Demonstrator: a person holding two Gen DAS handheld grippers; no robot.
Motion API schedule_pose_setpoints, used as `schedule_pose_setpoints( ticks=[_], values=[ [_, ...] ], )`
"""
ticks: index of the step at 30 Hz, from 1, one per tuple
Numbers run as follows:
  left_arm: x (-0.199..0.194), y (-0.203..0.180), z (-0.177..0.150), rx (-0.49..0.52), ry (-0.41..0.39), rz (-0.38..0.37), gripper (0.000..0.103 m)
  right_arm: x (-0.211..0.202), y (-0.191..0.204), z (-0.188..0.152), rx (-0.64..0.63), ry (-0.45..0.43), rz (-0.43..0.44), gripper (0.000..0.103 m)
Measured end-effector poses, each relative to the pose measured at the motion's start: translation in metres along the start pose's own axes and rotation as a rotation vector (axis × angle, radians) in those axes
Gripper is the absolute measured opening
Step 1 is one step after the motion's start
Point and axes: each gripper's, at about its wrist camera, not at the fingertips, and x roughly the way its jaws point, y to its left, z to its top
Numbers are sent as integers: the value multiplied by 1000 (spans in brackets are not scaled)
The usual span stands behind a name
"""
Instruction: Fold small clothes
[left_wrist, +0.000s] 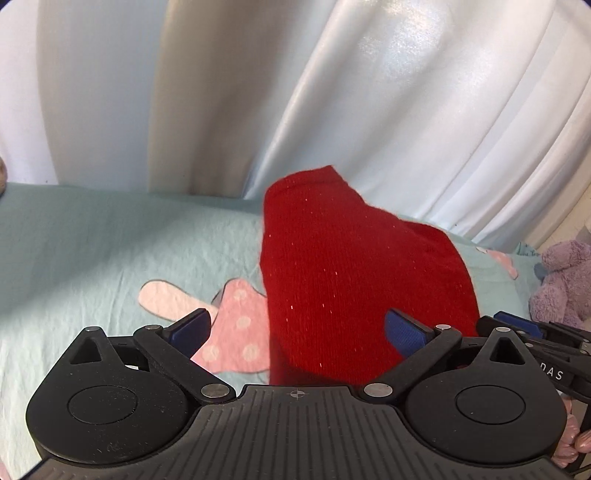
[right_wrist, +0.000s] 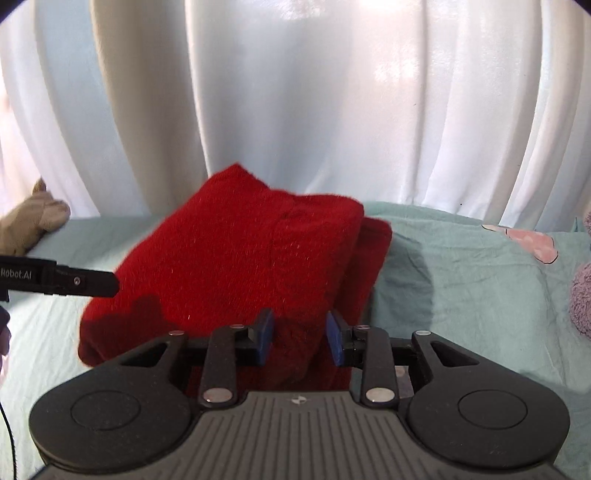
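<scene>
Left gripper (left_wrist: 299, 332) jaws stand wide apart, holding nothing; red knit garment (left_wrist: 354, 280) lies between them at 12 o'clock. Right gripper (right_wrist: 300, 341) jaws are partly closed, pinching the garment's near edge. Garment rests folded on the mint bedsheet (right_wrist: 461, 288). No containers visible.

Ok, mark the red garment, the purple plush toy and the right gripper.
red garment (right_wrist: 236, 258), right wrist view, on its broad front face.
purple plush toy (left_wrist: 557, 284), left wrist view, on its body.
right gripper (right_wrist: 300, 341), right wrist view, between its blue pads.
</scene>
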Motion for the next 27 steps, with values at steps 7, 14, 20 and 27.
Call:
schedule_pose_setpoints(
  ticks=[7, 14, 20, 27],
  values=[
    [65, 23, 3, -131, 151, -146, 103, 55, -11, 6, -13, 37, -46, 50],
    [86, 58, -4, -273, 223, -400, 103, 54, -88, -7, 355, 125, 218, 73],
    [110, 49, -6, -286, 253, -479, 103, 96, -123, -29, 625, 210, 508, 78],
    [118, 50, -6, -297, 241, -509, 99, 124, -117, -30, 666, 232, 629, 80]
  ],
)
